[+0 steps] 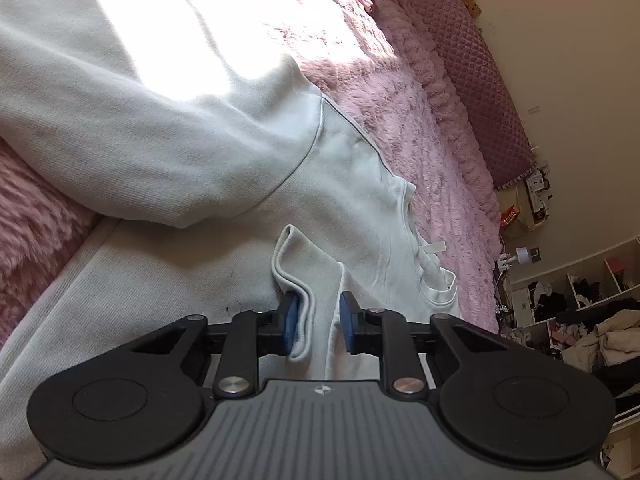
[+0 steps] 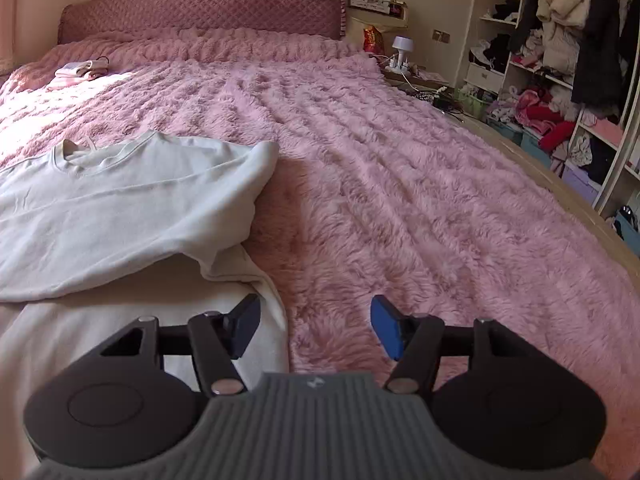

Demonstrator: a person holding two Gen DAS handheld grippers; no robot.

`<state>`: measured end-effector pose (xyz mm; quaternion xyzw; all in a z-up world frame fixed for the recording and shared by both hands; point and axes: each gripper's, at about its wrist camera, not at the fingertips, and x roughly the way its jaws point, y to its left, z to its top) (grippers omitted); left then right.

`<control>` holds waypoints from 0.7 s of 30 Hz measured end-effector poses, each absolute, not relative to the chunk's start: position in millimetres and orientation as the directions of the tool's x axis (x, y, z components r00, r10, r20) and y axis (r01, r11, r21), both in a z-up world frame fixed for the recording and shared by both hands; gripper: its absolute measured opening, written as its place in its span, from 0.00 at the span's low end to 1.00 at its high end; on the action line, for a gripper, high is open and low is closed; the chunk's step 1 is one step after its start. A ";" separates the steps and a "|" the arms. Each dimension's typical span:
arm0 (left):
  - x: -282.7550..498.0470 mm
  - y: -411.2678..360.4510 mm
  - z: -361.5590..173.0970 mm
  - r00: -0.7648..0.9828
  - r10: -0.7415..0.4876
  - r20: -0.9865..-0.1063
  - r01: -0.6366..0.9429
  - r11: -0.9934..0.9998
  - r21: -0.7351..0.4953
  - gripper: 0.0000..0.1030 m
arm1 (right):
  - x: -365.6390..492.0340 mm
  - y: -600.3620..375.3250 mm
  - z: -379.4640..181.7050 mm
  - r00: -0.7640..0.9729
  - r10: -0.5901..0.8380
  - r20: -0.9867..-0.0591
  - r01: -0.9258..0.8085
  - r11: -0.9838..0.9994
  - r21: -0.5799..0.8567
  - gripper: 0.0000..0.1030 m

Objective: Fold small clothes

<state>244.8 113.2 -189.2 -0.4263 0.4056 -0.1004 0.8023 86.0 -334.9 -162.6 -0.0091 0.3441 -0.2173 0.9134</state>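
White sweatshirt (image 1: 168, 152) lies flat on the pink fluffy bedspread (image 1: 420, 128), one sleeve already crossed over the body; in the left wrist view the ribbed cuff (image 1: 298, 280) of that sleeve stands bunched between the blue pads of the left gripper (image 1: 320, 320); left pad touches the cuff, right pad sits against the fabric fold beside it, so I read the jaws as clamped on the cuff, though a visible gap remains between the pads. Further right, the neckline (image 1: 416, 248) points toward the quilted headboard (image 1: 472, 68). Right wrist view: same sweatshirt at left, folded shoulder (image 2: 240, 176) humped over the lower layer; right gripper (image 2: 316, 326) hovers above the garment's edge and bare bedspread, jaws spread wide, nothing between them. Risks, as judged: cuff grip looks shallow and bunched, so a pull may slip off or drag only one layer, skewing the fold; plush pile could snag and shift the body; right gripper, closing where it is, would likely catch bedspread rather than hem.
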 end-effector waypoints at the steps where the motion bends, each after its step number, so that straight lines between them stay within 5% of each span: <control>1: 245.8 112.7 -188.2 0.656 -0.507 -0.559 -0.171 0.622 -0.764 0.04 | 88.9 -329.6 -163.8 0.675 -0.408 -0.614 0.366 0.908 -0.201 0.56; 7: 230.8 110.4 -152.0 0.733 -0.520 -0.438 -0.009 0.636 -0.772 0.04 | 117.0 -299.5 -179.1 0.709 -0.396 -0.584 0.237 0.913 -0.331 0.56; 10: 221.1 118.3 -126.4 0.790 -0.514 -0.335 0.062 0.610 -0.790 0.03 | 133.1 -290.2 -190.6 0.701 -0.418 -0.578 0.206 0.895 -0.397 0.45; 11: 216.8 121.8 -119.6 0.808 -0.506 -0.302 0.084 0.606 -0.791 0.03 | 137.6 -287.3 -192.5 0.699 -0.422 -0.577 0.198 0.890 -0.411 0.32; 12: 210.8 128.1 -109.7 0.838 -0.478 -0.261 0.102 0.608 -0.788 0.03 | 140.1 -286.7 -193.1 0.697 -0.419 -0.583 0.193 0.892 -0.410 0.06; 13: 207.3 134.0 -104.9 0.857 -0.453 -0.246 0.097 0.610 -0.787 0.03 | 143.0 -287.2 -191.8 0.688 -0.430 -0.585 0.210 0.889 -0.406 0.00; 21: 199.7 149.9 -163.8 0.790 -0.396 -0.468 -0.102 0.668 -0.737 0.03 | 137.8 -292.0 -193.1 0.656 -0.449 -0.607 0.261 0.889 -0.376 0.00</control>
